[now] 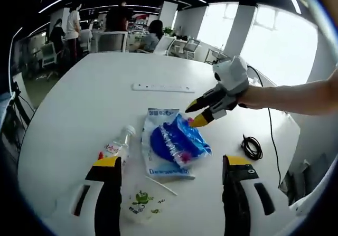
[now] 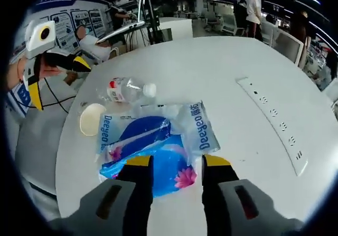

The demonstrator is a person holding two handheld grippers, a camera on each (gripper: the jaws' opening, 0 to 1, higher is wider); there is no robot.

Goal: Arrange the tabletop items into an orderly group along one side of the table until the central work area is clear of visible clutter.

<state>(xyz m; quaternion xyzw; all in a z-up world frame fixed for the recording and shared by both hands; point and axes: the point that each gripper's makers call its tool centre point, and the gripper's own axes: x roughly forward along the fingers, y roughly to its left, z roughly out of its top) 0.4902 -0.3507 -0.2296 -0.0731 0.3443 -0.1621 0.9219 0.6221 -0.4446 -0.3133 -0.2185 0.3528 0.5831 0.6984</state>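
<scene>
A clear plastic bag (image 1: 170, 141) holding blue packets lies flat in the middle of the white round table (image 1: 79, 104). Beside it a small clear water bottle (image 1: 117, 147) lies on its side. A round lid with a green frog print (image 1: 141, 201) and a thin white stick (image 1: 161, 185) rest near my left gripper (image 1: 173, 164), which stands open just short of the bag. My right gripper (image 1: 196, 114) reaches in from the right, jaws open over the bag's far edge. From the right gripper view, my right gripper (image 2: 177, 164) straddles the bag (image 2: 153, 141), with the bottle (image 2: 127, 91) and lid (image 2: 92, 119) beyond.
A white power strip (image 1: 163, 88) lies farther out on the table, also seen as power strip (image 2: 272, 122). A coiled black cable (image 1: 252, 147) sits near the table's right edge. My left gripper (image 2: 58, 80) appears at the left. Chairs, desks and people stand beyond the table.
</scene>
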